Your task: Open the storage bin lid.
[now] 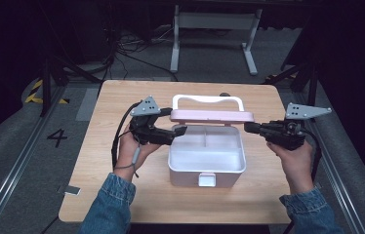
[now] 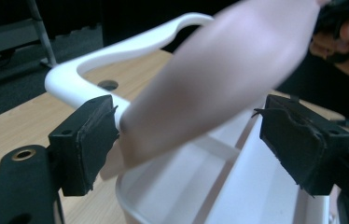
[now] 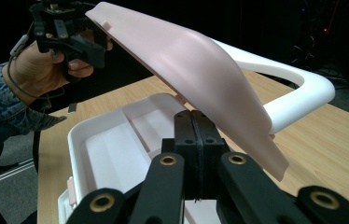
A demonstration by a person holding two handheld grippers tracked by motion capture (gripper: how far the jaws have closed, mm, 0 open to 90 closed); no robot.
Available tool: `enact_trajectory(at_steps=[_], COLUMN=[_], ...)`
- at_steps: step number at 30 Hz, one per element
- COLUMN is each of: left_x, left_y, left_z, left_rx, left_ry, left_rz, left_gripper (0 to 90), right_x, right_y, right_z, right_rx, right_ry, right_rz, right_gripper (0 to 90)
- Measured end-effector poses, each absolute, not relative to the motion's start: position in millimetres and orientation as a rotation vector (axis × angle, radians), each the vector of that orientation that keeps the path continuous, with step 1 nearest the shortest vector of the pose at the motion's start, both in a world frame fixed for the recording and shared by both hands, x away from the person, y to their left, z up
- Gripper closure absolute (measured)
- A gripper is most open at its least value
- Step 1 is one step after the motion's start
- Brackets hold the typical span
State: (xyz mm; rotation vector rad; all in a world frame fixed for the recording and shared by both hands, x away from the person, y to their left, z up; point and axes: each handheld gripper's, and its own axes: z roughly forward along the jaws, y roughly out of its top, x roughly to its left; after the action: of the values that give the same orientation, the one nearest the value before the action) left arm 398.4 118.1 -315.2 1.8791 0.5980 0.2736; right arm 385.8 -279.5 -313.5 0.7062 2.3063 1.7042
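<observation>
**Lid up, box open**

Wooden table (image 1: 122, 195), frame centre: white box (image 1: 206, 170) with pink lid (image 1: 212, 116) raised. Left gripper (image 1: 179, 129) jaws apart beside lid corner, holding nothing. Right gripper (image 1: 247, 127) jaws closed together, apparently empty, under lid edge. Next move probably tipping lid fully back.

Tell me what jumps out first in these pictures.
A white storage box sits mid-table with its pink lid raised, showing bare inner compartments. The left claw, jaws apart, is at the lid's left corner; the right claw, jaws together, is at its right end.
</observation>
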Motion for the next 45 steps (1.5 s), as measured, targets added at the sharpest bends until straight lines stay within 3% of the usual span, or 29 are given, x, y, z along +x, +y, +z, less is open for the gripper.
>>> enact_trajectory(at_steps=[5,11,18,24,35,45], left_x=[399.5,398.9,399.5,399.7,404.9,423.7], left_y=[110.4,107.5,106.7,106.1,106.7,109.1], left_z=[-312.5,-311.3,-311.4,-310.9,-306.5,-300.6], left_rx=[1.882,1.874,1.857,1.856,1.876,1.863], left_ry=[0.607,0.621,0.628,0.631,0.618,0.651], left_rz=[0.358,0.453,0.473,0.486,0.493,0.423], left_gripper=[22.0,41.0,59.4,60.4,62.5,64.5], right_x=[385.6,385.9,385.9,386.0,382.5,369.1], right_y=[-280.1,-280.0,-280.4,-283.0,-285.0,-304.9], right_z=[-313.5,-313.8,-313.7,-313.3,-312.2,-308.2], right_rx=[0.702,0.702,0.705,0.716,0.717,0.748], right_ry=[2.304,2.302,2.305,2.292,2.303,2.264], right_rz=[1.703,1.71,1.711,1.717,1.681,1.644], right_gripper=[89.8,89.8,89.5,88.7,77.7,75.1])
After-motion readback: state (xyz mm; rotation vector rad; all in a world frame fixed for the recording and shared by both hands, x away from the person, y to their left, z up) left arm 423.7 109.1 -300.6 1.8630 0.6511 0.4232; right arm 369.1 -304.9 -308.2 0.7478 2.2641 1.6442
